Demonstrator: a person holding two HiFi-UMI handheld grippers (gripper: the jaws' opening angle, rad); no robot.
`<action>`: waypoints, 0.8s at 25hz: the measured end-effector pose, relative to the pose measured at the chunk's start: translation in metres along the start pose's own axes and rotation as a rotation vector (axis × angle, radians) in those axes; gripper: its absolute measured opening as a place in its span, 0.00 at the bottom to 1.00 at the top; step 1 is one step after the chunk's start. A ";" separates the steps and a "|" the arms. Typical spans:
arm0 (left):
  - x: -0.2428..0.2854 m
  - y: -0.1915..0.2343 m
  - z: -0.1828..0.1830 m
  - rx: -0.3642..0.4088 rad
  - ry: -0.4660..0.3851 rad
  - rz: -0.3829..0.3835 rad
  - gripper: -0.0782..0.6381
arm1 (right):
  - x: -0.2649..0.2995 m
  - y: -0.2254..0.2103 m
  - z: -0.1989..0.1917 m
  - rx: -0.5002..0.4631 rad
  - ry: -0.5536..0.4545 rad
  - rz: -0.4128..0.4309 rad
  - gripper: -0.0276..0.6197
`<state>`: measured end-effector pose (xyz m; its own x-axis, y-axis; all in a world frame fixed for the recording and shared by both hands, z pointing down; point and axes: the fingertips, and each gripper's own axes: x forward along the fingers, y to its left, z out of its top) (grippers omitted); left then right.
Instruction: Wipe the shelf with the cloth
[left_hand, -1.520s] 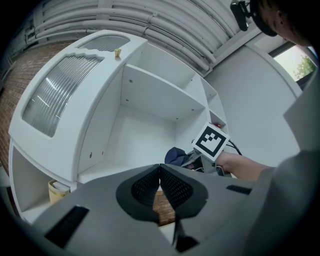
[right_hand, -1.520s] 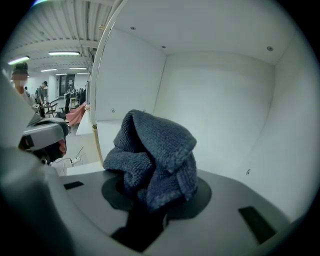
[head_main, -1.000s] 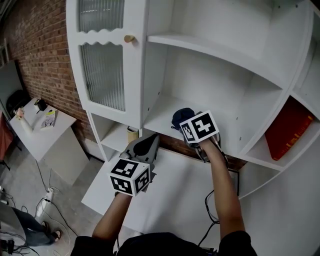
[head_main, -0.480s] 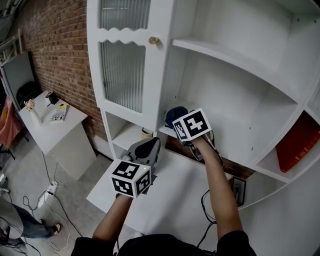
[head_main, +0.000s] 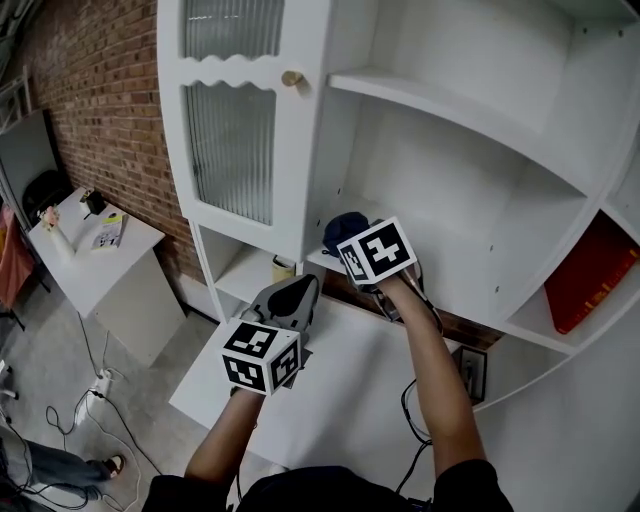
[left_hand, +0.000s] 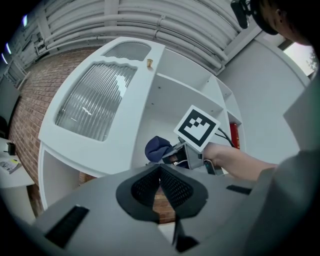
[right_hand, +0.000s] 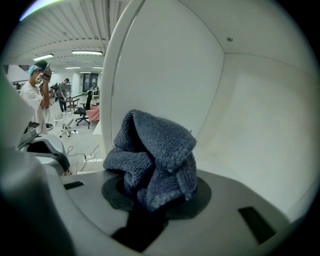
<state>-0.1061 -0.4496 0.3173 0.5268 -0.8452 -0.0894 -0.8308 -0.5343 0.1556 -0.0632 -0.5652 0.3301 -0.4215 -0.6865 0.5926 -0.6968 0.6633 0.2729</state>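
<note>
A bunched dark blue cloth (right_hand: 152, 157) is clamped in my right gripper (right_hand: 150, 197), which is shut on it. In the head view the cloth (head_main: 343, 232) sits at the left end of the white shelf (head_main: 440, 275), near the cabinet's divider, with the right gripper (head_main: 352, 243) just behind it. The left gripper view shows the cloth (left_hand: 158, 148) ahead of the marker cube. My left gripper (head_main: 292, 295) hangs lower, in front of the shelf edge, its jaws together and holding nothing (left_hand: 160, 175).
A ribbed-glass cabinet door (head_main: 225, 145) with a wooden knob (head_main: 292, 78) stands left of the open shelves. A red object (head_main: 588, 275) lies in the right compartment. A white table (head_main: 330, 395) sits below, and a small jar (head_main: 284, 268) in the lower left cubby.
The right gripper with the cloth has slid left along the shelf toward the divider. The left gripper has stayed where it was.
</note>
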 end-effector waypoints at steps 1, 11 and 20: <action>0.002 -0.001 0.000 -0.003 -0.001 -0.006 0.13 | -0.002 -0.001 -0.002 0.003 0.003 -0.001 0.25; 0.019 -0.024 0.005 -0.009 -0.015 -0.080 0.13 | -0.023 -0.019 -0.026 0.053 0.031 -0.030 0.25; 0.031 -0.046 0.001 -0.017 -0.009 -0.144 0.13 | -0.050 -0.049 -0.056 0.048 0.085 -0.138 0.25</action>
<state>-0.0515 -0.4508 0.3064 0.6388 -0.7598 -0.1208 -0.7435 -0.6500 0.1569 0.0242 -0.5463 0.3294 -0.2708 -0.7407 0.6148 -0.7723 0.5485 0.3206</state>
